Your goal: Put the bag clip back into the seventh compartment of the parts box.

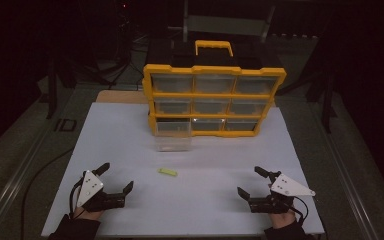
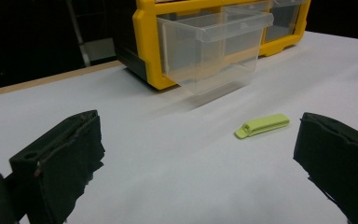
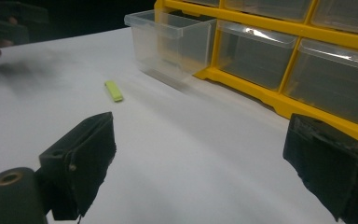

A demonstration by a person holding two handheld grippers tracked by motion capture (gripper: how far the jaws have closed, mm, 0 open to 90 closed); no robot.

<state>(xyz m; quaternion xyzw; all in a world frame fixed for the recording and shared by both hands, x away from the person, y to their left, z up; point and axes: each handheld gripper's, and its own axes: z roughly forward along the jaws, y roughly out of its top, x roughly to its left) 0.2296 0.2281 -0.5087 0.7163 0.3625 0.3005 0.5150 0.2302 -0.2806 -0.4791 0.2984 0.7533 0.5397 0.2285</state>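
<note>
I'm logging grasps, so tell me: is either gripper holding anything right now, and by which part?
Nothing is held. The left gripper and right gripper are open; the green clip lies untouched.

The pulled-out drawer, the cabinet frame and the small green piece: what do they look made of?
The drawer looks like clear, glossy plastic: the frame shows through its walls. The cabinet frame seems moulded yellow plastic, opaque with rounded corners. The green piece appears to be matt plastic, evenly coloured; its exact material stays open.
</note>
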